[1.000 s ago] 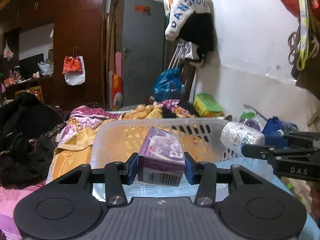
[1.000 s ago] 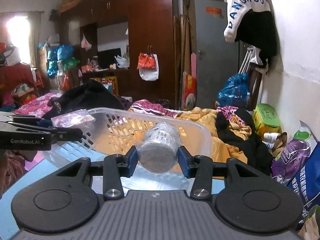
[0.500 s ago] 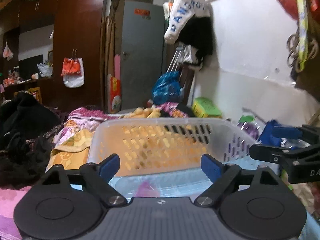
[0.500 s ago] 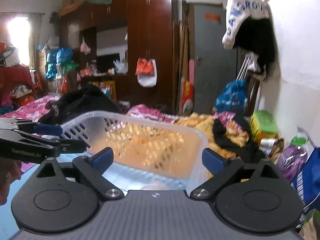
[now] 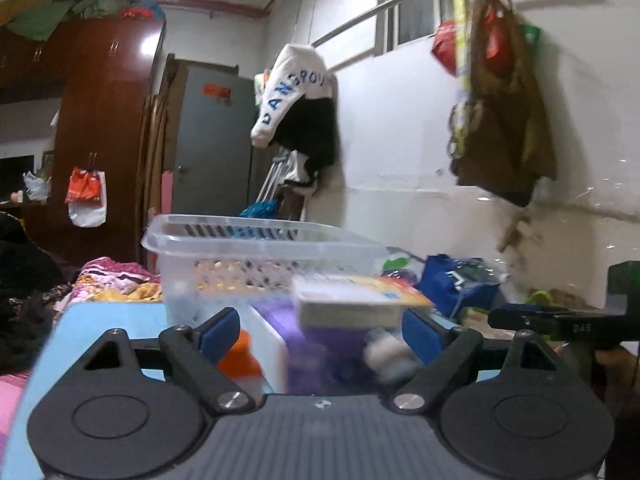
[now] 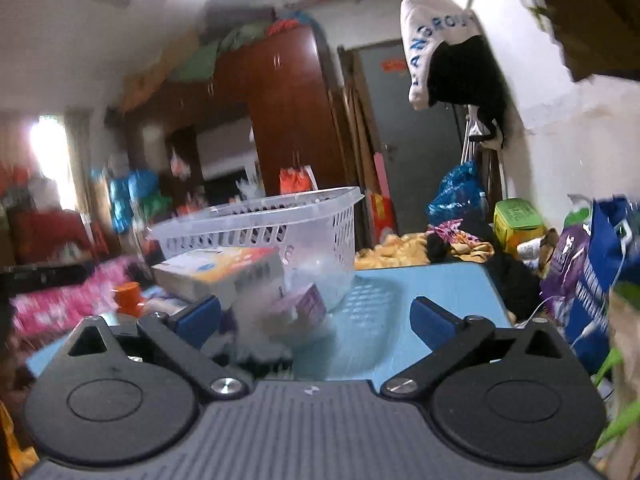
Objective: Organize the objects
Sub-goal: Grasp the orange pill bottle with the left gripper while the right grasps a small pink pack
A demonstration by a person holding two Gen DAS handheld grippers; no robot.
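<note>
Tongs on both sides gape empty: left gripper [image 5: 316, 330] points straight at a flat box [image 5: 352, 302] lying crosswise just ahead on a purple pack [image 5: 320, 344], while right gripper [image 6: 316, 314] sees that box off to its left. Beyond stands the clear basket [image 5: 256, 248] on the blue table [image 6: 432, 284].

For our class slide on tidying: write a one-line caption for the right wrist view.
Open right gripper faces a blurred pile of boxes before a clear basket on the blue table.
</note>
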